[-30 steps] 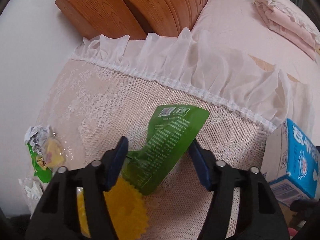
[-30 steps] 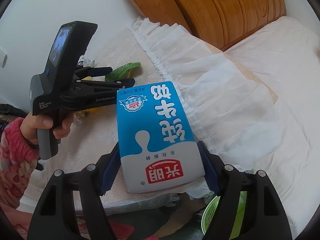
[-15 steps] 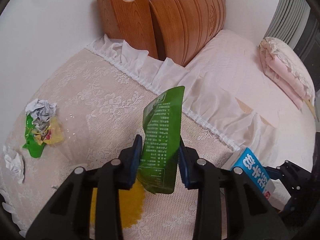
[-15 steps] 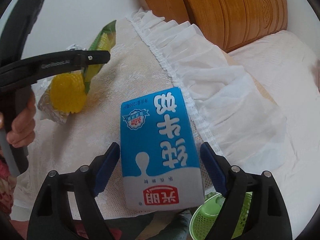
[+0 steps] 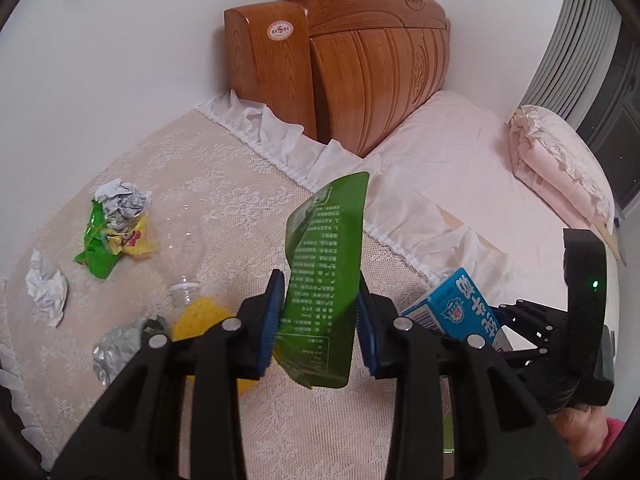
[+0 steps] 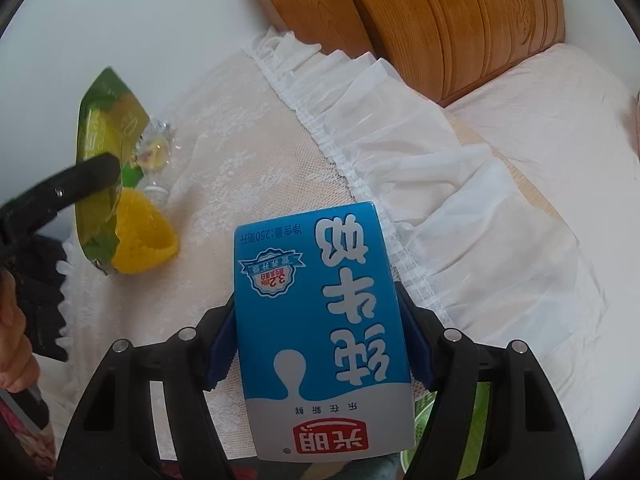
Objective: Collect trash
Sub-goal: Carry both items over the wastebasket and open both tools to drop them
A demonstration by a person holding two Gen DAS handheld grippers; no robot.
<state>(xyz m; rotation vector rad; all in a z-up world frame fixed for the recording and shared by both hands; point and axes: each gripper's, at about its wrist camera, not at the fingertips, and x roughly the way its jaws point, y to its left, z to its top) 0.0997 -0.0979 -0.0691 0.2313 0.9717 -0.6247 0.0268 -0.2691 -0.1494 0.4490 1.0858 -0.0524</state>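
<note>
My left gripper [image 5: 318, 324] is shut on a green snack bag [image 5: 326, 272] and holds it upright above the lace-covered table [image 5: 240, 200]. My right gripper [image 6: 320, 344] is shut on a blue and white milk carton [image 6: 324, 320], held above the table's near edge. The carton also shows in the left wrist view [image 5: 460, 308] at the right. The green bag [image 6: 102, 152] and the left gripper show at the left of the right wrist view.
On the table lie crumpled paper [image 5: 122, 204], a green and yellow wrapper [image 5: 108, 246], a paper ball [image 5: 46, 288], a foil ball [image 5: 114, 350], a clear plastic bottle [image 5: 188, 256] and a yellow cup [image 6: 140, 236]. A green basket [image 6: 420, 436] sits below. Wooden headboard [image 5: 340, 80] and bed behind.
My left gripper has risen and drawn back with the green bag, showing more of the table. My right gripper has closed on the milk carton and lifted it slightly.
</note>
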